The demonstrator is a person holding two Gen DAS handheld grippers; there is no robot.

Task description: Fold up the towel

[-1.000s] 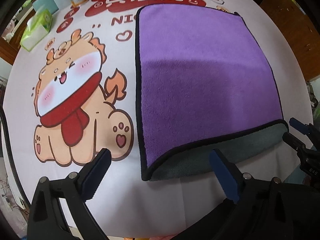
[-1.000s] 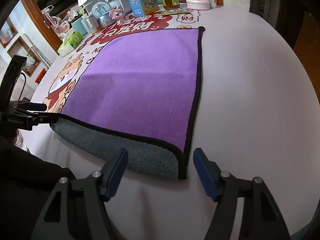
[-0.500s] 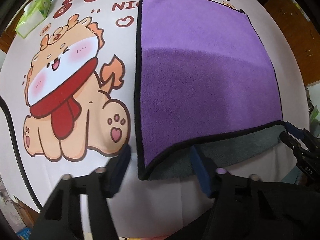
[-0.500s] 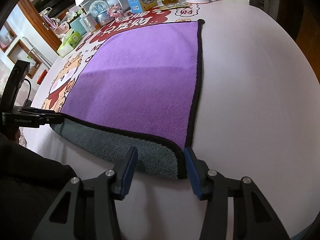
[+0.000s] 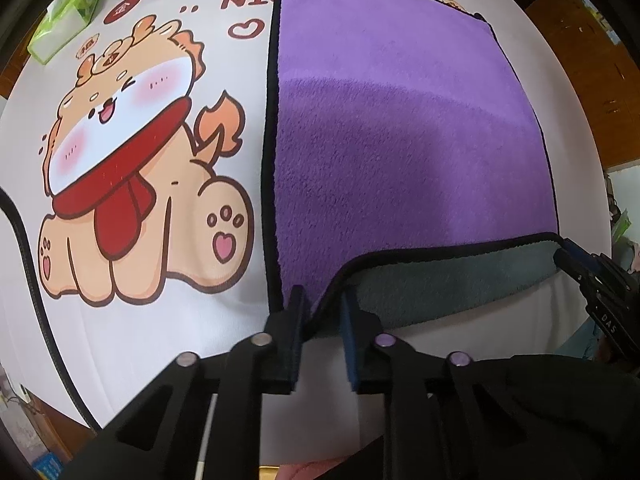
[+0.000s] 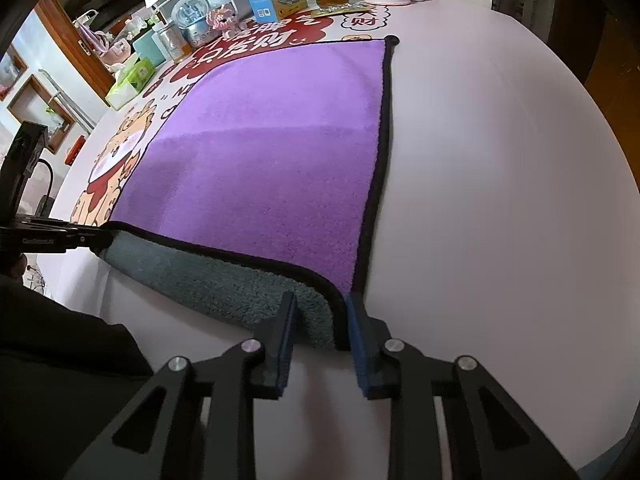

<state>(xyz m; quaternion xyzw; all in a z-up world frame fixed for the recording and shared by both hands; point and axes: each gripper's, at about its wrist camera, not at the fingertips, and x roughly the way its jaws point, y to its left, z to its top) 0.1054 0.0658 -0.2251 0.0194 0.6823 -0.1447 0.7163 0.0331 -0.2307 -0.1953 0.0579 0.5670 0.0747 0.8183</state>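
My left gripper [image 5: 320,314] and right gripper [image 6: 322,320] each pinch a near towel [image 5: 400,120] corner, narrowly parted, ready to lift toward 12 o'clock.

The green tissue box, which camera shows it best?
The left wrist view: the green tissue box lies at the table's far left edge, unobstructed, its top and front showing. The right wrist view shows it smaller, at the left among crowded containers.

Towel [image 5: 400,152]: purple face, grey underside, black edging. Tablecloth [image 5: 132,320]: white, orange cartoon dragon [image 5: 136,184], red scarf, red lettering.
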